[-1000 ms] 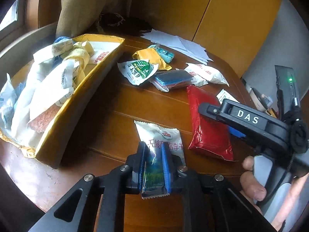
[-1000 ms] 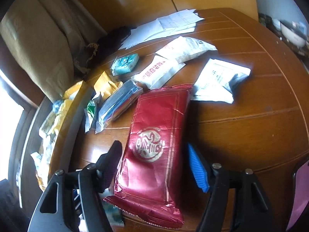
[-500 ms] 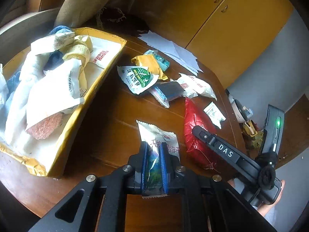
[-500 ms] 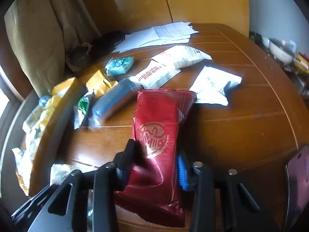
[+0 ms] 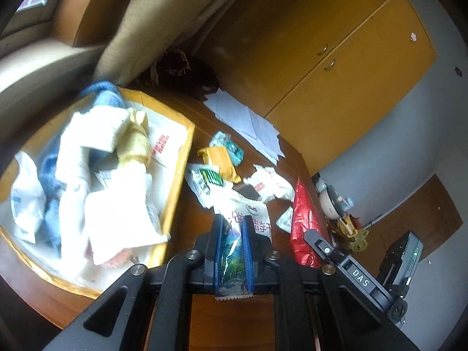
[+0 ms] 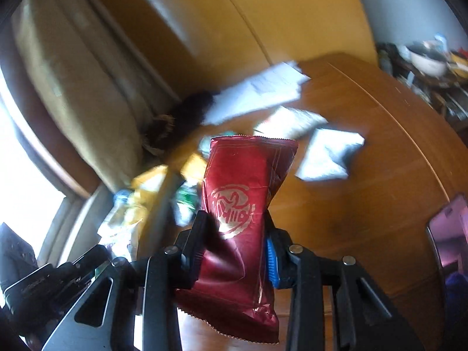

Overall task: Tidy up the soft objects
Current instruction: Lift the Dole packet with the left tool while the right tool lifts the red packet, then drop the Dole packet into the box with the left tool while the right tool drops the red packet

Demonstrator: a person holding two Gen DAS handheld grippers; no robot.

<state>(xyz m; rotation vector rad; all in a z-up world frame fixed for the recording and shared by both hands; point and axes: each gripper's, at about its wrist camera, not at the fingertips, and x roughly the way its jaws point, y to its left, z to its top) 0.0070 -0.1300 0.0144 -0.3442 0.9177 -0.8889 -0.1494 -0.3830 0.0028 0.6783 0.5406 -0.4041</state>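
Observation:
My left gripper (image 5: 232,228) is shut on a white snack packet (image 5: 245,219) with a green picture end, held above the wooden table (image 5: 193,222). My right gripper (image 6: 237,228) is shut on a red foil packet (image 6: 242,193) and holds it up off the table; the packet also shows in the left wrist view (image 5: 302,225). A yellow cardboard box (image 5: 181,175) at the left holds several white, blue and yellow soft items. More packets lie on the table: a green-and-white one (image 5: 204,180), an orange one (image 5: 219,161) and a white one (image 5: 272,184).
White papers (image 5: 245,120) lie at the table's far edge by yellow cabinets (image 5: 336,67). A tan cushion (image 5: 163,29) and a dark cloth (image 5: 187,70) sit behind the box. A white pouch (image 6: 327,158) lies on the table. Clutter (image 5: 339,207) stands beyond the right edge.
My right gripper closed on the red packet and lifted it off the table. My left gripper rose with the white packet and tilted toward the box.

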